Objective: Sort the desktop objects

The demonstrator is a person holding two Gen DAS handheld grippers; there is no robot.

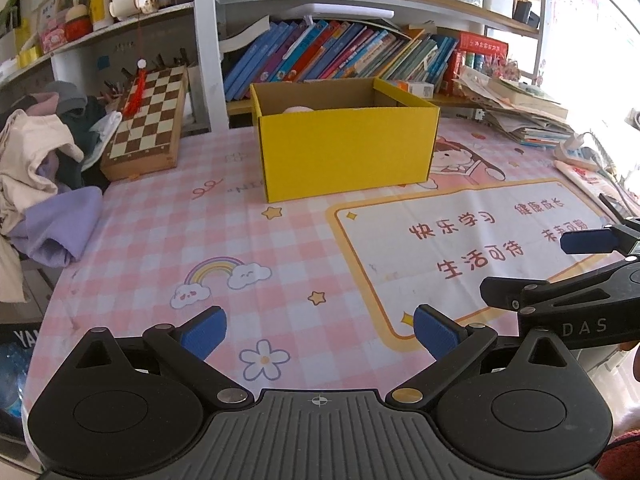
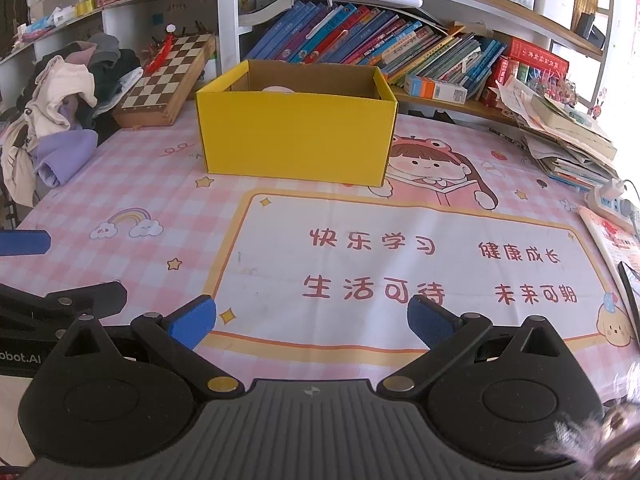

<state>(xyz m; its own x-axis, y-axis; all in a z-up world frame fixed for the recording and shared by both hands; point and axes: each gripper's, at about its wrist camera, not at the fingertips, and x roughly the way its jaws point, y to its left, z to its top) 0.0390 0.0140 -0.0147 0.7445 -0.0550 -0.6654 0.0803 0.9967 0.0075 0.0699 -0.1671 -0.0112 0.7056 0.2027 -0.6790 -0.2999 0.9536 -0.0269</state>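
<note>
A yellow cardboard box (image 1: 344, 152) (image 2: 296, 136) stands open-topped at the back of the pink checked desk mat (image 1: 160, 240) (image 2: 140, 184). A pale round object (image 1: 298, 109) (image 2: 277, 89) peeks over its rim; the rest of the inside is hidden. My left gripper (image 1: 320, 334) is open low over the mat's front, nothing between its blue pads. My right gripper (image 2: 312, 322) is open too, over the mat's white text panel, holding nothing. The right gripper (image 1: 560, 276) also shows at the right edge of the left wrist view.
A folded chessboard (image 1: 148, 120) (image 2: 168, 80) leans at the back left beside a heap of clothes (image 1: 44, 168) (image 2: 64, 112). Books fill the shelf (image 1: 340, 52) (image 2: 380, 44) behind the box. A paper stack (image 2: 568, 132) and a power strip (image 2: 612, 204) sit on the right.
</note>
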